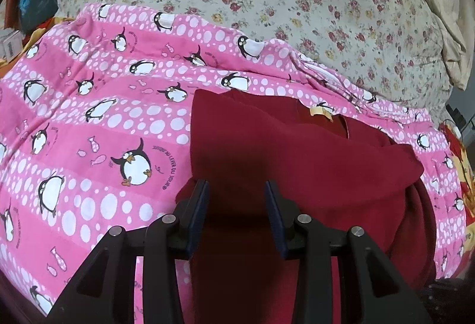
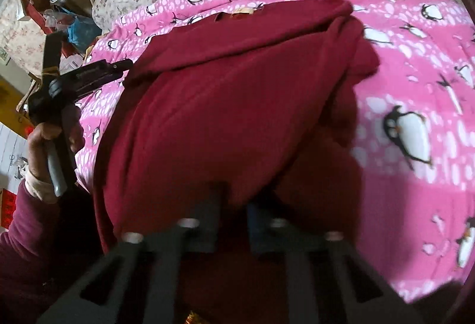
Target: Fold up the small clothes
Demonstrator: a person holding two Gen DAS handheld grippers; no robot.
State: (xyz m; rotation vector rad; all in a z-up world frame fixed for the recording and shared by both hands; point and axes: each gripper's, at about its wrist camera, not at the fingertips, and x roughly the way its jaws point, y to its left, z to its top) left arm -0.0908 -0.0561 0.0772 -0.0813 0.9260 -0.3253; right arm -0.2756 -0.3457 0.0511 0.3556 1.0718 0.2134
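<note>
A dark red garment (image 1: 267,146) is spread on the penguin-print pink sheet (image 1: 89,131) — no containers are seen. The left gripper (image 1: 236,196) is held wide open at 6 o'clock, empty. The right gripper (image 2: 233,205) is blurred — its grip cannot be told.

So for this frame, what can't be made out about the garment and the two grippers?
- Right gripper: right wrist view, motion-blurred; whether it pinches the dark red garment cannot be told.
- Garment's lower hem: both views, cut off by the bottom edge and the gripper bodies.
- Neck label: left wrist view, too small to read.
- Left gripper: jaws apart above the cloth; contact unclear.
- Pink penguin blanket: the part beneath the garment is hidden.
</note>
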